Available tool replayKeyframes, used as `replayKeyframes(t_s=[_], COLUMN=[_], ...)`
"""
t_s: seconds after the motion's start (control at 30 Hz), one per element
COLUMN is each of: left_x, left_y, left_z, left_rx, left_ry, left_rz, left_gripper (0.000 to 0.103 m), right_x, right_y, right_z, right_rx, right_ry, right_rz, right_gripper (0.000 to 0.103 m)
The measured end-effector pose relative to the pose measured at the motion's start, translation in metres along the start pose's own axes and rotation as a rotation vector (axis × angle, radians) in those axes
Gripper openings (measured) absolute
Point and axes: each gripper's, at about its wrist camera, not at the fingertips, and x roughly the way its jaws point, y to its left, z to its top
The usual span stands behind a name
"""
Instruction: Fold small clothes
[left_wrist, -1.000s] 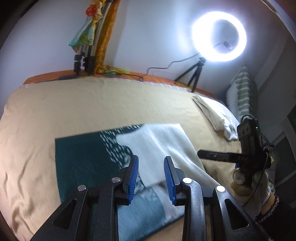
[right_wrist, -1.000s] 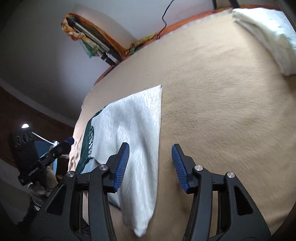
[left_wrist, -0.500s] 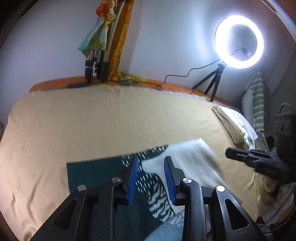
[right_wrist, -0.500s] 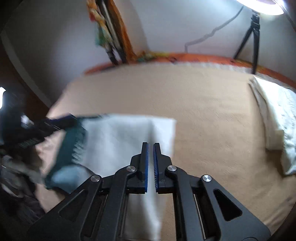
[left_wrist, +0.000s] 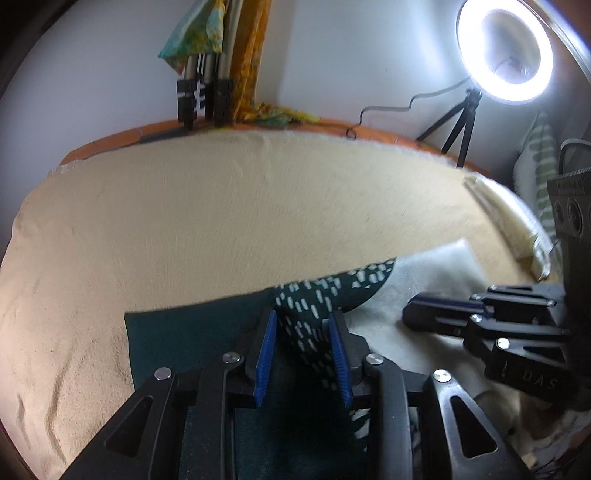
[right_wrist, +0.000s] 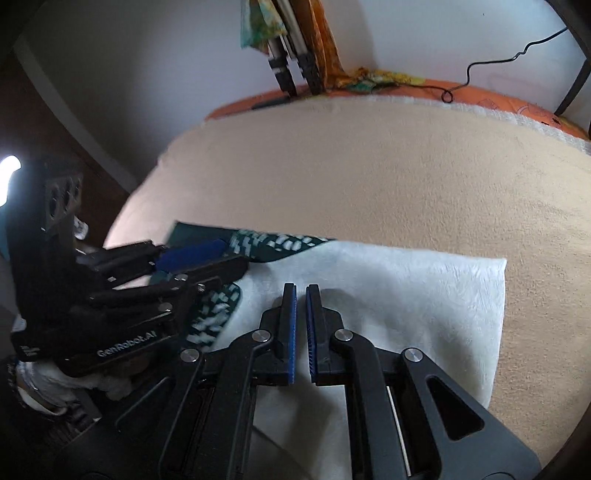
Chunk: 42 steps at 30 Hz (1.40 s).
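A small garment lies flat on the beige blanket (left_wrist: 221, 221). It has a plain teal part (left_wrist: 192, 332), a teal part with white dashes (left_wrist: 325, 288) and a white part (right_wrist: 406, 302). My left gripper (left_wrist: 302, 314) is low over the dashed part. Its jaws are opening, and the dashed cloth shows between the pads without being pinched. My right gripper (right_wrist: 301, 288) is shut, its tips low over the white part, with no cloth visibly caught. Each gripper appears in the other's view: the right gripper (left_wrist: 410, 314) and the left gripper (right_wrist: 225, 258).
A lit ring light (left_wrist: 504, 55) on a small tripod stands at the bed's far right edge, its cable (left_wrist: 388, 109) trailing along the wall. A cream pillow (left_wrist: 509, 221) and a striped cushion (left_wrist: 539, 166) lie at the right. Folded stands with coloured cloth (left_wrist: 203, 74) lean on the far wall.
The right gripper's jaws went from open to shut, and it swept left from the white cloth's edge onto its middle. The left gripper sank lower and moved over the dashed part.
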Motion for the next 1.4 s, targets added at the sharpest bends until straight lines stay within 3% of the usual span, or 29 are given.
replayKeyframes(t_s=[0.2,0.3,0.37,0.43,0.47,0.6,0.77,0.83,1.07,1.4], left_x=[0.000,-0.013,-0.034,-0.054,-0.063,-0.088,-0.076,-0.067,-0.034,-0.013], left_y=[0.001,0.008,0.016,0.027,0.034,0.073,0.127,0.132,0.138,0.129], left_z=[-0.005,-0.003,-0.004,-0.008,-0.009,-0.020,-0.037,-0.039,-0.034,-0.019], left_rx=[0.029,-0.020,-0.033,-0.063,-0.081,-0.182,-0.424,-0.463,-0.518,-0.517], left_ry=[-0.028,-0.021,-0.069,-0.102,-0.115,-0.120,-0.050,-0.020,0.036,0.011], left_rz=[-0.011,-0.014,-0.008,-0.022,-0.031,-0.093,-0.230,-0.289,-0.336,-0.378], left_gripper=[0.032,0.030,0.029,0.034,0.036,0.054,0.054,0.054,0.053,0.047], right_x=[-0.001,-0.017,-0.040,-0.064,-0.073,-0.096,-0.100,-0.096,-0.085,-0.065], right_y=[-0.013,-0.019,-0.025,-0.039,-0.046,-0.087,-0.125,-0.133,-0.138,-0.133], right_z=[-0.004,-0.008,-0.014,-0.021,-0.026,-0.052,-0.085,-0.097,-0.112,-0.110], right_rx=[0.037,0.050,0.039,0.064,0.080,0.215,0.352,0.394,0.447,0.476], right_ry=[-0.003,0.001,-0.032,-0.081,-0.099,-0.110,-0.078,-0.054,-0.024,-0.023], right_rz=[0.047,0.034,0.001,0.026,0.037,0.121,0.182,0.219,0.325,0.450], right_gripper=[0.000,0.001,0.014,0.047,0.051,0.051,0.051,0.051,0.051,0.047])
